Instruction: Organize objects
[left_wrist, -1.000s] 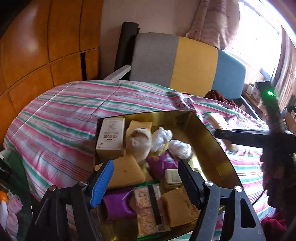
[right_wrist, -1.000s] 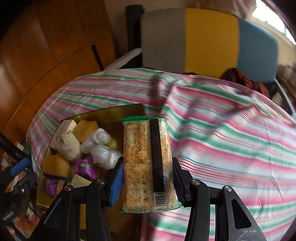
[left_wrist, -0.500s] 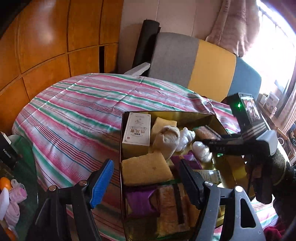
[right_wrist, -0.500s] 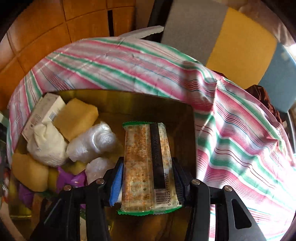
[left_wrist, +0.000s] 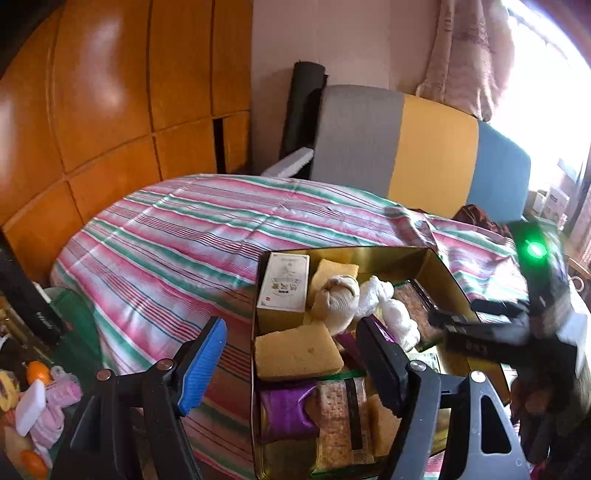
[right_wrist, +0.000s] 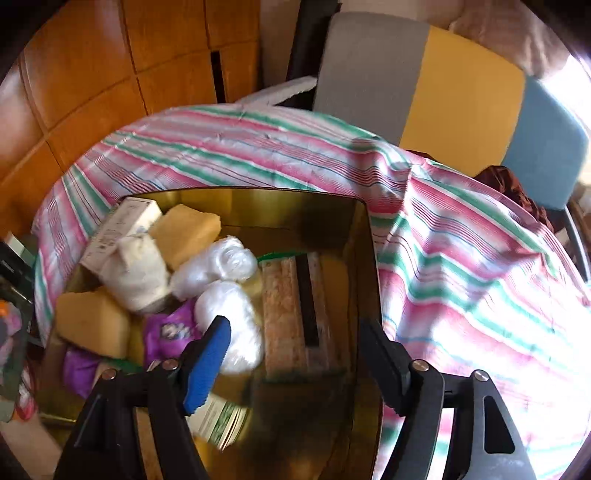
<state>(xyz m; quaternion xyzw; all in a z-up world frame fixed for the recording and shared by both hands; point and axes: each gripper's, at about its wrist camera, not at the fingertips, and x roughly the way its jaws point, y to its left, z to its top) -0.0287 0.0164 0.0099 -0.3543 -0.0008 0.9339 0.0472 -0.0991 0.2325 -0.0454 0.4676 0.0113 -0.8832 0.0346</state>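
A gold tin (right_wrist: 365, 258) sits on the striped cloth, holding a white carton (left_wrist: 284, 284), yellow sponges (left_wrist: 295, 354), a cloth bundle (left_wrist: 336, 299), white plastic bags (right_wrist: 229, 314), purple packets (left_wrist: 284, 410) and a cracker pack (left_wrist: 340, 421). My right gripper (right_wrist: 293, 328) hovers over the tin's right side with its jaws opening. A second cracker pack (right_wrist: 295, 310) lies flat on the tin floor below them, free of both pads. My left gripper (left_wrist: 291, 325) stands open over the tin's near left edge, with nothing between its fingers. The right gripper (left_wrist: 454, 325) shows at the right in the left wrist view.
A chair (left_wrist: 424, 155) with a grey, yellow and blue back stands behind the table. Wood panelling (left_wrist: 110, 110) fills the left. Pink and orange clutter (left_wrist: 37, 398) lies low at the left. The striped cloth (right_wrist: 480, 295) is rumpled to the right of the tin.
My right gripper carried the cracker pack over the tin, sank, and opened; the pack now lies in the tin. The left gripper drew back a little toward the tin's left edge.
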